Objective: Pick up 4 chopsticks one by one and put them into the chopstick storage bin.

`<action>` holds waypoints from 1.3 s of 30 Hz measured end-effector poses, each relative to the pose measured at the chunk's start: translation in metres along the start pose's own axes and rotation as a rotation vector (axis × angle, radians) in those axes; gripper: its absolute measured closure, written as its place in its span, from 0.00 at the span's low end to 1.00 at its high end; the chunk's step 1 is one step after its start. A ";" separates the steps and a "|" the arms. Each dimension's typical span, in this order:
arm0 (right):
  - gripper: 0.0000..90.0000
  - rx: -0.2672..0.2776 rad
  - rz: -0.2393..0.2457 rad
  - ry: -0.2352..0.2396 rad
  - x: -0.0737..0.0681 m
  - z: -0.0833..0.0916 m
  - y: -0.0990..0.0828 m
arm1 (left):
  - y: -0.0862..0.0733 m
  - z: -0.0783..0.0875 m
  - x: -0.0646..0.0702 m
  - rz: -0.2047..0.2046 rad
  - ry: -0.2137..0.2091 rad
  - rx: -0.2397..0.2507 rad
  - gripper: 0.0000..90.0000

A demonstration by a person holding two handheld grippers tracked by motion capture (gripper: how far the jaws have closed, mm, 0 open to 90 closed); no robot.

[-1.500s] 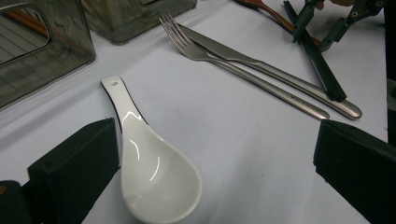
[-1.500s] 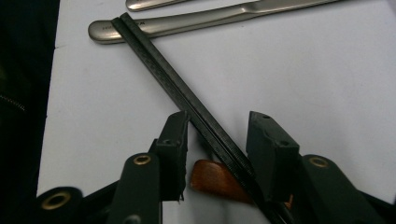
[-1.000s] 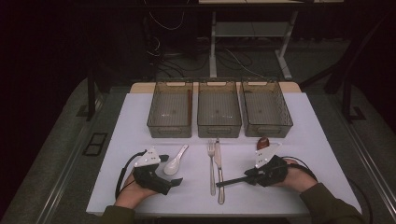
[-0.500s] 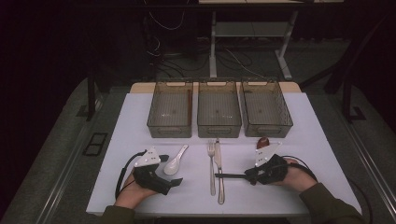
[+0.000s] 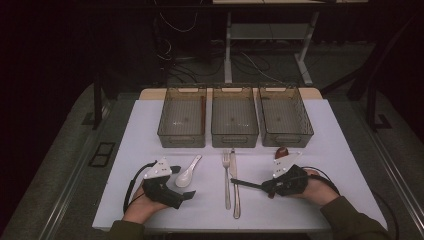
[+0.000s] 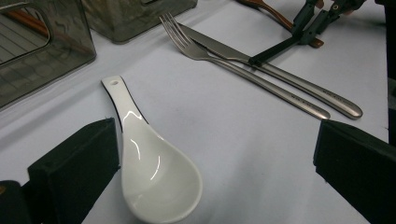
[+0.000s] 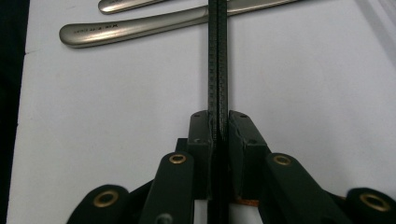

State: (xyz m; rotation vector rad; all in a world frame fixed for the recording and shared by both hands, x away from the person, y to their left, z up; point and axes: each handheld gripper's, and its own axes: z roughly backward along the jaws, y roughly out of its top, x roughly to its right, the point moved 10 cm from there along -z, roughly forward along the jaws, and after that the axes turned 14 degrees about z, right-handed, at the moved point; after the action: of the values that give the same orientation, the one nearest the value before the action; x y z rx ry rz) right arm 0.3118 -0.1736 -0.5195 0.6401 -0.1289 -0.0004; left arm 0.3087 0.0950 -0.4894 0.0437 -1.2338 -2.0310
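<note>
A white ceramic spoon (image 5: 188, 172) lies left of a steel fork (image 5: 226, 175) and a knife (image 5: 234, 186) on the white table. My left gripper (image 5: 182, 181) rests open on the table, with the spoon bowl (image 6: 156, 175) between its wide black jaws and apart from both. My right gripper (image 5: 234, 181) points left with its long thin jaws pressed flat together. They have just been closing, and I see nothing between them along their length (image 7: 217, 56). Their tip lies at the knife handle (image 6: 280, 74); whether it pinches the handle I cannot tell.
Three smoky plastic bins (image 5: 182, 136) (image 5: 234, 135) (image 5: 288, 134) stand in a row at the back of the table. A brown stick (image 5: 202, 112) lies in the left one. A brown spoon (image 5: 281, 151) lies behind my right gripper.
The right gripper's thin jaws have drawn together and their tip has shifted slightly toward the bins along the knife. The left gripper and the spoon have not moved.
</note>
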 end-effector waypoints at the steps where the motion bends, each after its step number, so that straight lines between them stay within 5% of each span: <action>1: 0.88 0.000 -0.001 -0.001 0.000 0.000 0.000 | 0.000 0.000 0.000 0.000 0.000 0.000 0.00; 12: 0.75 0.040 -0.037 -0.006 0.003 0.003 0.003 | 0.000 0.000 0.000 0.000 0.000 0.000 0.00; 21: 0.87 0.098 -0.121 -0.031 0.013 0.018 0.002 | 0.000 0.000 0.000 0.000 0.000 0.003 0.00; 39: 0.90 0.064 -0.089 -0.015 0.010 0.010 0.000 | 0.000 0.000 0.000 0.000 0.000 -0.002 0.00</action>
State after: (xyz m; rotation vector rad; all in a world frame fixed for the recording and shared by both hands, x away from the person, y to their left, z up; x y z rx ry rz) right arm 0.3207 -0.1803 -0.5104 0.7098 -0.1147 -0.0870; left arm 0.3087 0.0950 -0.4896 0.0427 -1.2317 -2.0322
